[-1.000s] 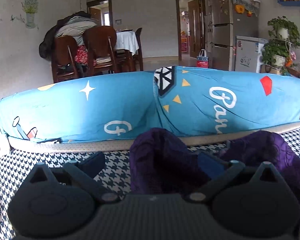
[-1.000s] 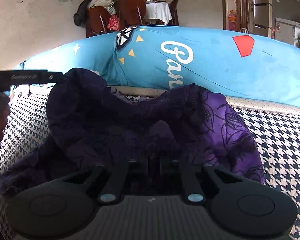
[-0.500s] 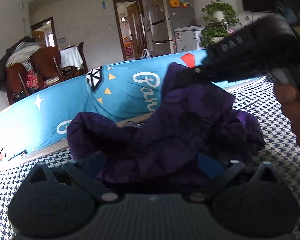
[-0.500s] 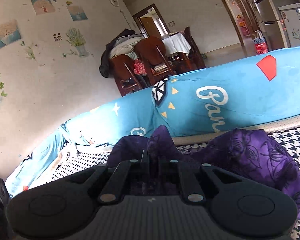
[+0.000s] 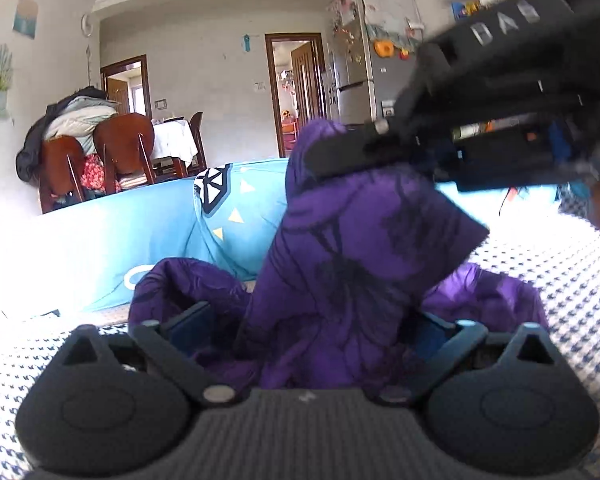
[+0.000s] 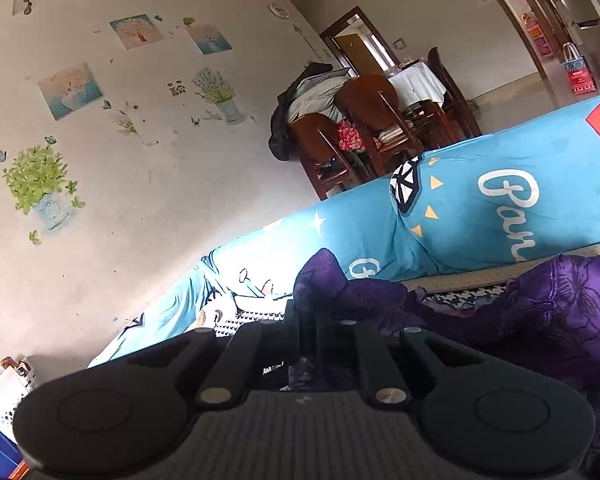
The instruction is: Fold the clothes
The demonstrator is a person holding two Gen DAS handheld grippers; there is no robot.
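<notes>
purple garment (image 5: 352,264) fills the middle of the left wrist view, a dark-printed cloth bunched on the houndstooth cover (image 5: 572,264) that we work on. one corner of it is pulled up into a peak toward the upper right of that frame, where our right tongs (image 5: 340,152) are clenched on the fabric at its top edge. the cloth hangs from that pinch in a slanted sheet down to the heap at the lower centre.

our left tongs (image 5: 312,328) sit at the bottom of the same frame with their jaws wide apart and closing; the purple heap lies between the two blue pads (image 5: 188,320), but we cannot see them pressing on it yet.

in the right wrist view, the right tongs (image 6: 308,320) show their fingers nearly together at the lower centre, with a tuft of the purple garment (image 6: 540,312) rising just above the tips and the rest spilling to the lower right of the frame. behind the garment in both views runs a blue printed cushion (image 6: 480,208) with white lettering, along the far edge of the houndstooth cover. wooden chairs (image 6: 364,120) stand beyond it, near the upper centre.
</notes>
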